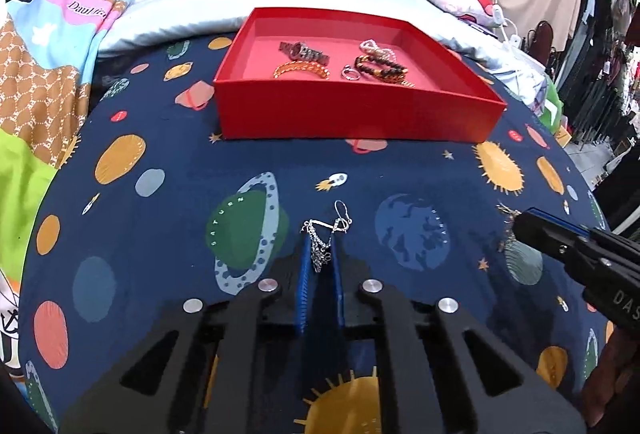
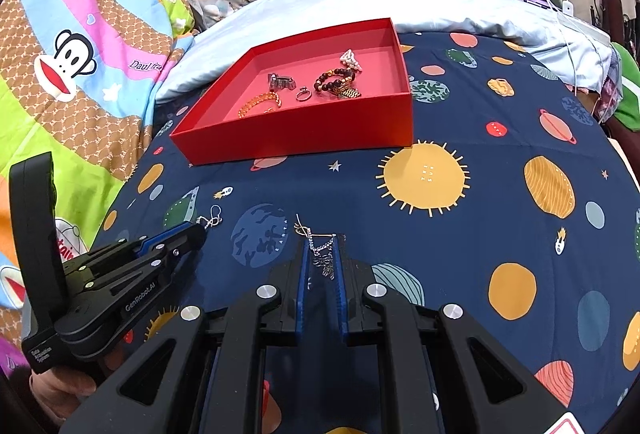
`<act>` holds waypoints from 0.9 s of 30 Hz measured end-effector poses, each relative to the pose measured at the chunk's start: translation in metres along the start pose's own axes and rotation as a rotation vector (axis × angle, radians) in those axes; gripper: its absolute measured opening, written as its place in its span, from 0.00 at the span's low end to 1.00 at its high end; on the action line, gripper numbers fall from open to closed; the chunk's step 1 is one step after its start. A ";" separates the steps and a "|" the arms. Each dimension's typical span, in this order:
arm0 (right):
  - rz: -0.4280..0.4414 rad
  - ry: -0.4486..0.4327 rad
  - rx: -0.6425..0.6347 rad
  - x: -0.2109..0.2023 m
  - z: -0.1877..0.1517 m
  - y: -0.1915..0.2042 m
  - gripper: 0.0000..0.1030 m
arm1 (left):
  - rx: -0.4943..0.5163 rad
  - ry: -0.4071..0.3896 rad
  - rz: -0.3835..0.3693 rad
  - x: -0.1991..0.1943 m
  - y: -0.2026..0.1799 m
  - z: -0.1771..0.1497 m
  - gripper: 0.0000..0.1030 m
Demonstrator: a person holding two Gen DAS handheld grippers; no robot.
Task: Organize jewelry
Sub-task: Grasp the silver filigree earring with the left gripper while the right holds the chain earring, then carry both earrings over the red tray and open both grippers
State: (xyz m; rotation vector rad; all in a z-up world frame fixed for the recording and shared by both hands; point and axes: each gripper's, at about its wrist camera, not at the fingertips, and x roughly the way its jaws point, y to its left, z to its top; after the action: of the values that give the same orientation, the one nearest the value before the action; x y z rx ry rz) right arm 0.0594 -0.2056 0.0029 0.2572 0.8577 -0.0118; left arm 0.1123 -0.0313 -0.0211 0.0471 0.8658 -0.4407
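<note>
Angling down toward the planet-print sheet (image 1: pixel 160 234), both grippers are clenched: the left gripper (image 1: pixel 320 254) on a silver earring (image 1: pixel 326 234) at lower centre, the right gripper (image 2: pixel 322 258) on a dangling earring (image 2: pixel 320 250). The red tray (image 1: pixel 352 113) sits at upper centre.

My left claw (image 1: pixel 320 254) hides the lower end of the silver earring (image 1: pixel 326 234). The red box (image 1: pixel 360 109) front wall covers the bracelets' (image 1: pixel 302 69) near edges; fine detail unreadable.

L gripper (image 1: pixel 322 254) pads pinching silver earring (image 1: pixel 326 234) (red box (image 1: pixel 352 113) behind, w/ bracelets)
</note>
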 end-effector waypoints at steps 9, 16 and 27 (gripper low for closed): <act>0.023 -0.024 0.001 -0.009 0.008 0.002 0.11 | -0.026 -0.025 -0.051 -0.020 -0.004 0.008 0.09; 0.029 -0.066 -0.014 -0.020 0.022 0.005 0.11 | -0.019 -0.067 -0.072 -0.039 -0.010 0.026 0.09; 0.041 -0.144 -0.072 -0.016 0.075 0.015 0.11 | 0.000 -0.115 -0.046 -0.034 -0.014 0.073 0.09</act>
State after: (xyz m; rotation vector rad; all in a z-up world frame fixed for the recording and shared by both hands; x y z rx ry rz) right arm 0.1064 -0.2099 0.0649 0.2042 0.7080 0.0384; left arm 0.1405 -0.0475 0.0534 0.0017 0.7551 -0.4821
